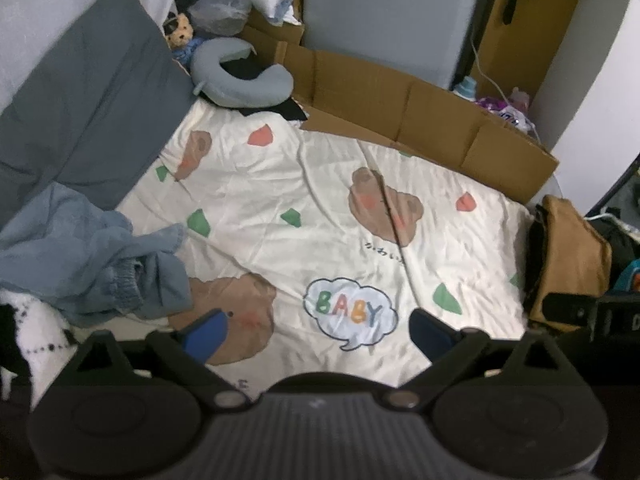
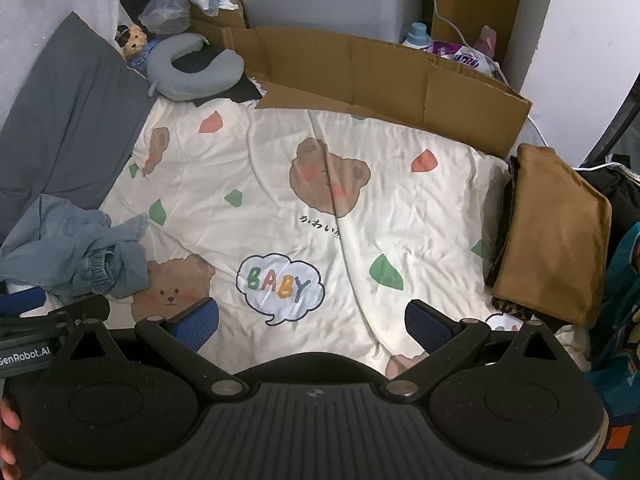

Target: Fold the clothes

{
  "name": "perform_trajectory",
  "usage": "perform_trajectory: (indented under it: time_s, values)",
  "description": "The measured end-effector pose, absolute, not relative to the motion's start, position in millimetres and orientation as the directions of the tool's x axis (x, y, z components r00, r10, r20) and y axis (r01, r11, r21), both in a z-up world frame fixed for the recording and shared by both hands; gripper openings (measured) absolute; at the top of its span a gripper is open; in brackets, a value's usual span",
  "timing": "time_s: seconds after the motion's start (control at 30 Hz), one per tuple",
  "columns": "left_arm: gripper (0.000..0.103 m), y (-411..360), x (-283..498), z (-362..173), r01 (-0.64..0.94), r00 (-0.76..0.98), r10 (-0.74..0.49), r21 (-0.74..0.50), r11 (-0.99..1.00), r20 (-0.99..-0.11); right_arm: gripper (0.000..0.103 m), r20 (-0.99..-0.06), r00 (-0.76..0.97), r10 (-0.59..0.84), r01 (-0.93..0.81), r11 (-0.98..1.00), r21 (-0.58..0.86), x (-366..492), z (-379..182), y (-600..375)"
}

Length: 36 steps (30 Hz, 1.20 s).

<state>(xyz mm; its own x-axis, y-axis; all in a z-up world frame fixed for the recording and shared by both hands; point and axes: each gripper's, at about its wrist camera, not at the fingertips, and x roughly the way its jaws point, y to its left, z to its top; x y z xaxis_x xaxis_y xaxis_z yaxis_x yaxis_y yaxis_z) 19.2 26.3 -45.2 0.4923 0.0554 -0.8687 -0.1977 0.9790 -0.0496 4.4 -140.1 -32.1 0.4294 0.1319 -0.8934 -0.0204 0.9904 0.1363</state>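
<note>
A crumpled light-blue denim garment [image 1: 92, 256] [image 2: 80, 248] lies at the left edge of a cream bedspread [image 1: 320, 208] [image 2: 420, 216] printed with bears and a "BABY" bubble. A folded brown garment [image 1: 572, 252] [image 2: 552, 232] rests on the bed's right edge. My left gripper [image 1: 318, 330] hovers open above the near part of the spread, nothing between its blue pads. My right gripper [image 2: 312, 320] is likewise open and empty, just right of the left one. The denim sits left of both grippers.
A grey pillow [image 1: 84, 108] [image 2: 68, 120] lies at far left. A grey neck pillow [image 1: 240, 76] [image 2: 192, 68], a plush toy [image 2: 134, 40] and flattened cardboard [image 1: 420, 116] [image 2: 380, 76] line the back. A white spotted cloth [image 1: 40, 340] sits near left. A hand [image 2: 8, 416] shows at the lower left.
</note>
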Motion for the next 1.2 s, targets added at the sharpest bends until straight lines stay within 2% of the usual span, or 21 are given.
perform_trajectory:
  time_s: [0.13,0.33,1.2]
  values:
    - [0.090,25,20,-47,-0.195,0.488,0.045,-0.059,0.979,-0.872,0.102,-0.893,0.430,0.130,-0.016,0.990,0.137,4,-32,-142]
    - [0.087,19,22,-49,-0.180,0.482,0.047,-0.046,0.983,-0.875,0.102,-0.898,0.426,0.112,-0.016,0.993,0.117,5,-32,-140]
    - [0.086,10,25,-49,-0.171,0.483,0.076,-0.008,0.985,-0.872,0.102,-0.903,0.422,0.085,-0.026,0.996,0.081,5,-32,-138]
